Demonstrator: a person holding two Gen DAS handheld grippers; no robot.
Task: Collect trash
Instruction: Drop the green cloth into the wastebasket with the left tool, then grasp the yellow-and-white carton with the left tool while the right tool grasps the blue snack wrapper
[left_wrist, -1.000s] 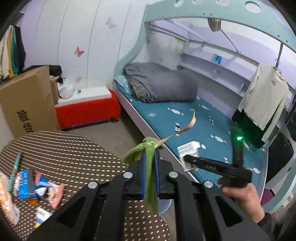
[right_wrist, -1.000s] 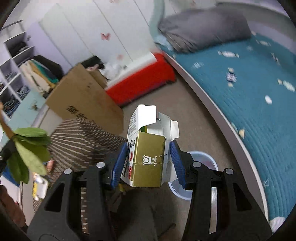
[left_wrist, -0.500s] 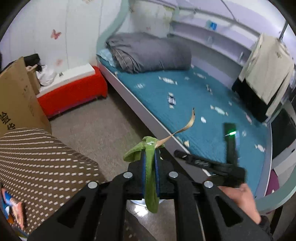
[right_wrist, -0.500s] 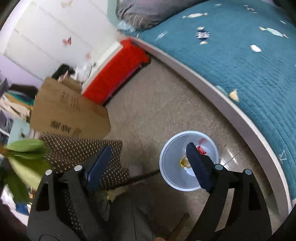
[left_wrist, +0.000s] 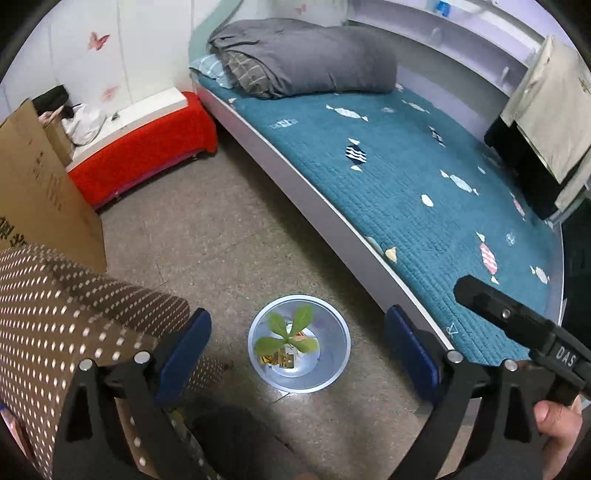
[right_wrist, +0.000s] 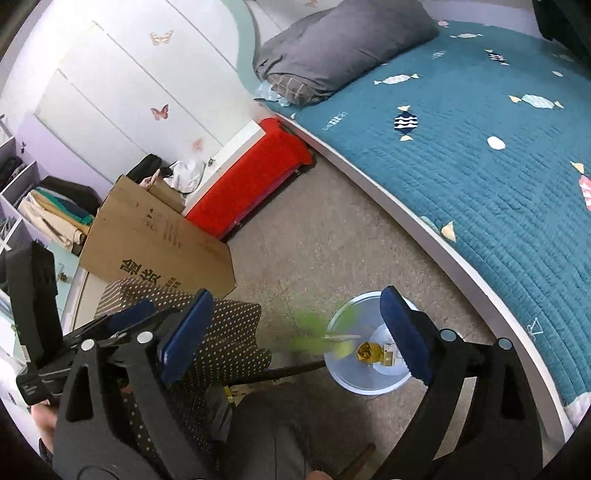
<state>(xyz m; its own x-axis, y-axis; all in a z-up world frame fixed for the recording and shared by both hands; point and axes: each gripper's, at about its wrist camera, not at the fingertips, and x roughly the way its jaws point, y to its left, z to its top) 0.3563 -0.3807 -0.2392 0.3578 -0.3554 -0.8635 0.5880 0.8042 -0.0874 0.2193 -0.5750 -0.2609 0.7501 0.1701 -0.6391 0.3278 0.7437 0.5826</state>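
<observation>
A round pale blue trash bin (left_wrist: 334, 373) stands on the floor beside the bed; it also shows in the right wrist view (right_wrist: 354, 380). A green leafy sprig (left_wrist: 291, 332) is in the air over the bin's mouth, blurred in the right wrist view (right_wrist: 314, 330). A gold carton (right_wrist: 369, 350) and scraps lie in the bin's bottom (left_wrist: 282, 360). My left gripper (left_wrist: 297, 350) is open and empty above the bin. My right gripper (right_wrist: 295, 332) is open and empty, a little to the bin's left.
A brown dotted table (left_wrist: 55, 317) is at the left. A bed with a teal cover (left_wrist: 424, 177) runs along the right. A red bench (left_wrist: 144, 147) and a cardboard box (left_wrist: 33, 192) stand behind. My knee (right_wrist: 273, 435) is below the grippers.
My left gripper opened and let go of the green sprig, which now falls into the bin. Both grippers tilted down toward the bin. The right gripper, which dropped the carton earlier, stays open.
</observation>
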